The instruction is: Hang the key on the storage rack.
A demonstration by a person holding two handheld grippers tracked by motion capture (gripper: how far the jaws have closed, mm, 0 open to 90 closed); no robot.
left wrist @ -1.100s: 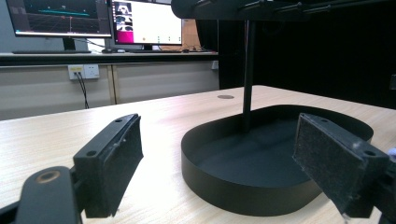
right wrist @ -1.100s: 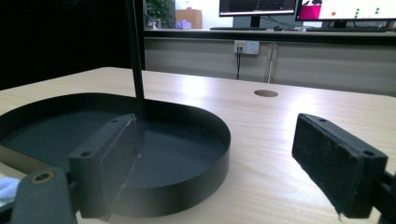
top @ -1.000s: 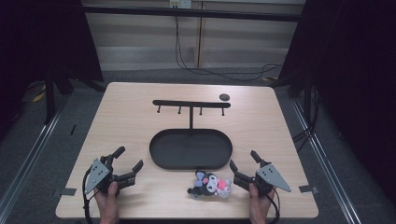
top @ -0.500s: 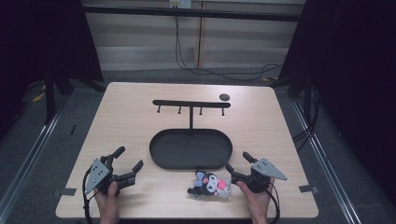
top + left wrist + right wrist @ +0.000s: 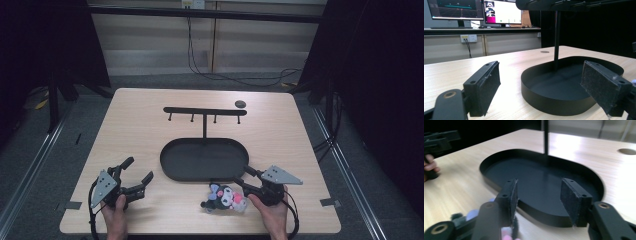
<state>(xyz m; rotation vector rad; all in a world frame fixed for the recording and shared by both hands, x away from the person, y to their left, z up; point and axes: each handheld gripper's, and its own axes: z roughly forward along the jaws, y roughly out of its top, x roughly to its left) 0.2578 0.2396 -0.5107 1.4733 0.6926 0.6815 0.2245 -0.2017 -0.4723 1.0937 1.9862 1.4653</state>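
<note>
Both claws flank plush toy [image 5: 225,198], untouched.

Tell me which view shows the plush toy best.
The high view: the plush toy lies whole on the table beside the right gripper. The right gripper view catches just a blurred edge under its jaws; the left gripper view gives nothing clear.

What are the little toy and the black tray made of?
The toy looks like soft plush: fuzzy black, white and pink fabric with blurry edges. The black tray seems to be thin metal with a matte painted finish, going by its crisp, even rim and dull sheen, though hard plastic is possible. The table looks like pale wood, with visible grain.
</note>
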